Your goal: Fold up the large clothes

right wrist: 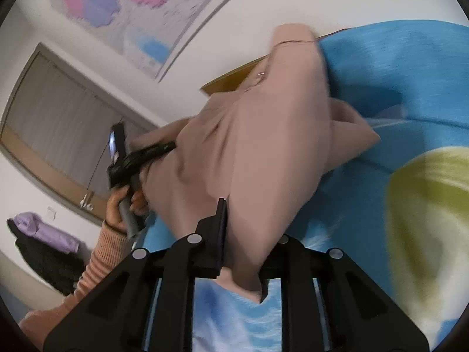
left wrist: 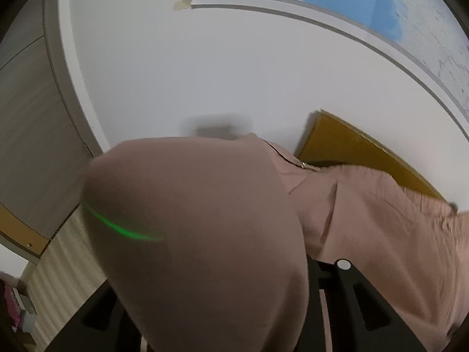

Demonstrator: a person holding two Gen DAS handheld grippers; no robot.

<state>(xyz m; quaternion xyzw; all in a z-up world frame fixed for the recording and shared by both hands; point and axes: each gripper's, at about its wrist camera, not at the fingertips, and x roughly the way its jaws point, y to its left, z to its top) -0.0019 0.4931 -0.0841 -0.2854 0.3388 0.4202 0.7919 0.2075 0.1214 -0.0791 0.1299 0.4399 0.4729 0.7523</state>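
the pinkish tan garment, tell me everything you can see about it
The pinkish tan garment is a large piece of soft, smooth, matte fabric with seams and a small metal fastener near its upper edge. It is lifted and stretched between the right gripper and the left gripper, each shut on a bunch of it. Its far end trails down onto the blue bedding. In the left wrist view it billows over the fingers, hiding them.
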